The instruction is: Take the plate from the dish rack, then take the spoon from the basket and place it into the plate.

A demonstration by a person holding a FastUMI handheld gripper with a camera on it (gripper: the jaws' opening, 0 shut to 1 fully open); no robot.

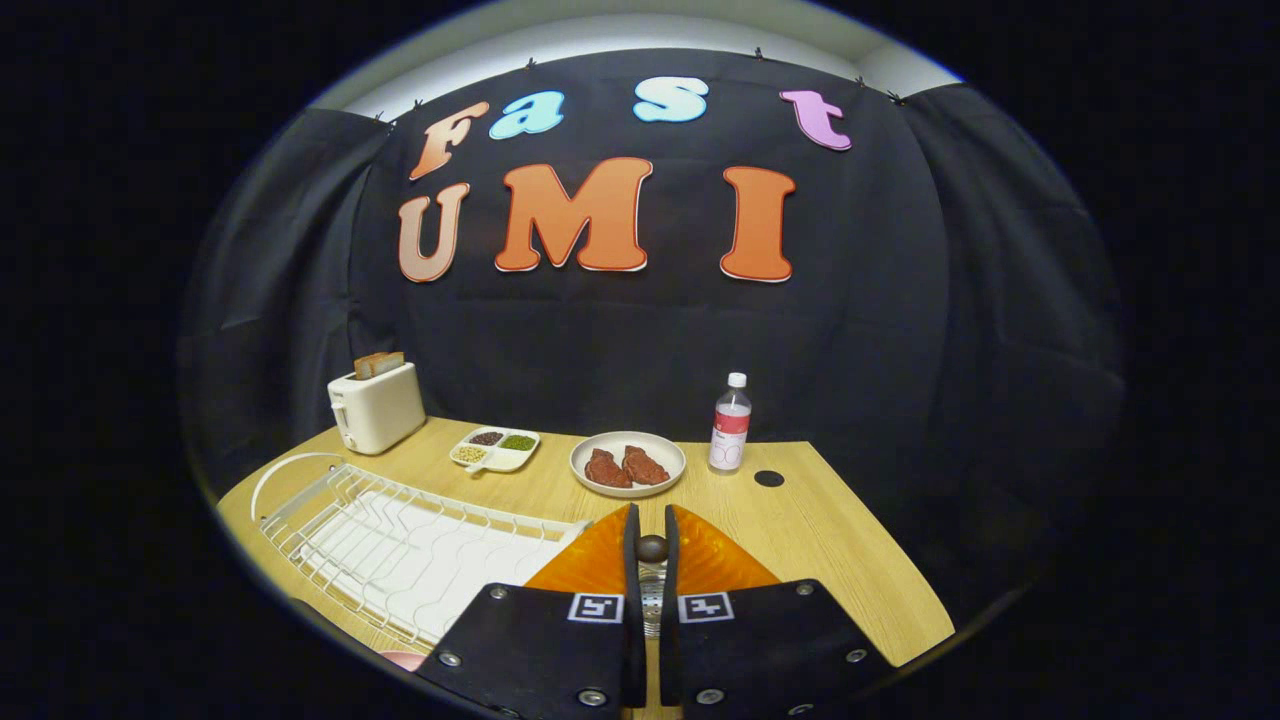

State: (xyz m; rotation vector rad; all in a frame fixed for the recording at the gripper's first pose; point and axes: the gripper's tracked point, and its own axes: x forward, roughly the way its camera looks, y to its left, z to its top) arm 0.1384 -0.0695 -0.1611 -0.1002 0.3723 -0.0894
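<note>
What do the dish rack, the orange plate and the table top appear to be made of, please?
Dish rack: white coated wire, judging by its thin bent rods. Orange plate: probably glossy plastic; it shines and looks slightly translucent. Table: matte light wood or laminate with faint grain. The gripper is shut on the spoon handle.

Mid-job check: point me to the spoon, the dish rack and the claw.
spoon (pixel 652 548): gripper view, on the rounded dark handle end showing between the fingers.
dish rack (pixel 400 530): gripper view, on the white wire grid beside the fingers.
claw (pixel 651 540): gripper view, midway between the fingertips, shut on the spoon.
</note>
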